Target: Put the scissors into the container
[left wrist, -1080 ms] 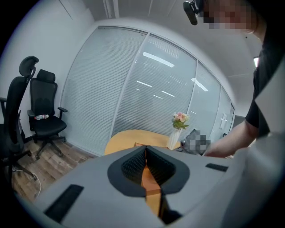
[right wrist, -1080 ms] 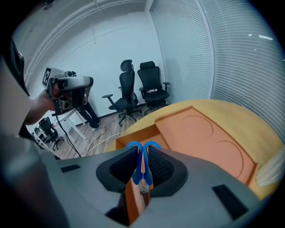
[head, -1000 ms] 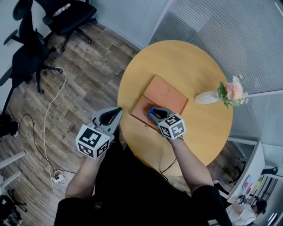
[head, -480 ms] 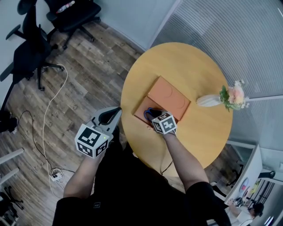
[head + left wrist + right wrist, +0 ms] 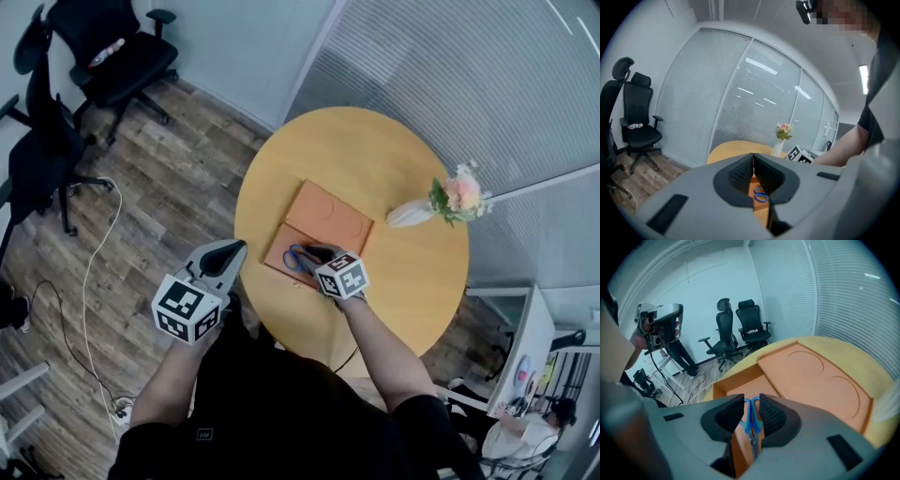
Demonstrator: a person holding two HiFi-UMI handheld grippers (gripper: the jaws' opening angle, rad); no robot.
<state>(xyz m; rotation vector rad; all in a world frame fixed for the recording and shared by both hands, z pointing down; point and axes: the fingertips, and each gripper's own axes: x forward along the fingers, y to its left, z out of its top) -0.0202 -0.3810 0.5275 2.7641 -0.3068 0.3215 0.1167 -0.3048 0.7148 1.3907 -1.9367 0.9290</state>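
Observation:
Blue-handled scissors (image 5: pixel 296 260) hang low over the open compartment of the orange container (image 5: pixel 277 246) on the round yellow table (image 5: pixel 394 150). My right gripper (image 5: pixel 315 253) is shut on the scissors. In the right gripper view the blue handles (image 5: pixel 752 420) sit pinched between the pads (image 5: pixel 774 417), with the blades pointing back towards the camera. The container's flat orange lid (image 5: pixel 813 376) with two round recesses lies beside the compartment. My left gripper (image 5: pixel 234 248) is held off the table's left edge, its jaws shut on nothing; through its slit (image 5: pixel 753 161) I see the scissors (image 5: pixel 760 196).
A white vase with pink flowers (image 5: pixel 441 199) lies on its side to the right of the container. Black office chairs (image 5: pixel 112 56) stand on the wooden floor at the left, where a white cable (image 5: pixel 89 281) trails. Blinds cover the glass wall behind the table.
My right gripper has carried the scissors down and to the left, over the container's open compartment. The left gripper has stayed beside the table.

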